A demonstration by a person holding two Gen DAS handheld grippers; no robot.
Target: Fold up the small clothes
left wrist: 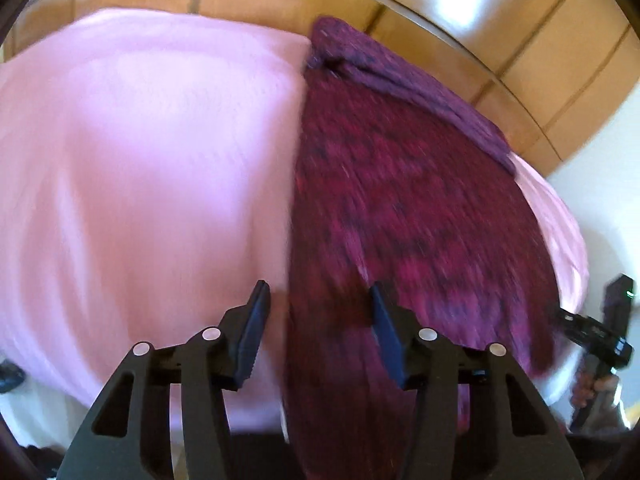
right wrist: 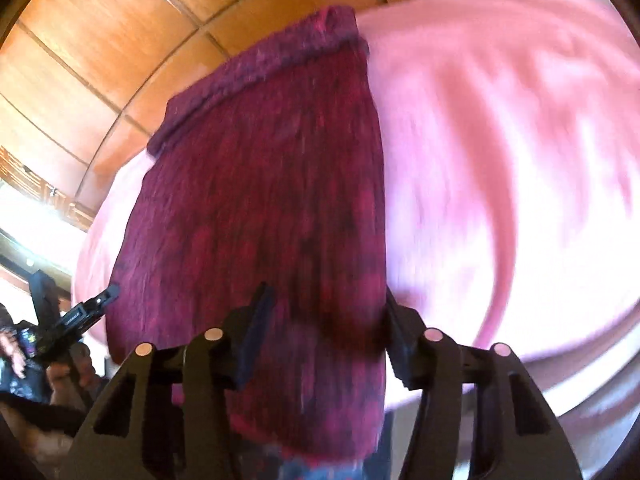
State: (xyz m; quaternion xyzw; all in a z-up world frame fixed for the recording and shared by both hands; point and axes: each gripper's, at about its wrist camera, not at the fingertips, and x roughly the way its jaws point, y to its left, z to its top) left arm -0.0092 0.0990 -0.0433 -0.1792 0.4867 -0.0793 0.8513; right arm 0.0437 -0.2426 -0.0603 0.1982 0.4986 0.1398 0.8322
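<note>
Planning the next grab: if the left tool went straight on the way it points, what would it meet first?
Probably the maroon knit's left edge where it lies on the pink sheet; blur leaves depth uncertain.

Blurry cloth and hidden parts

The dark red knitted garment (left wrist: 400, 208) is smeared with blur, so its stitches are hard to see. Its near end runs off the bottom edge. The pink sheet (left wrist: 140, 160) is blurry too. The other gripper (left wrist: 596, 332) is partly cut off.

Home bedroom: bed under pink sheet (left wrist: 140, 140), wood-panelled headboard or wardrobe (left wrist: 500, 20) behind, knitted magenta garment (left wrist: 400, 200) laid out.
</note>
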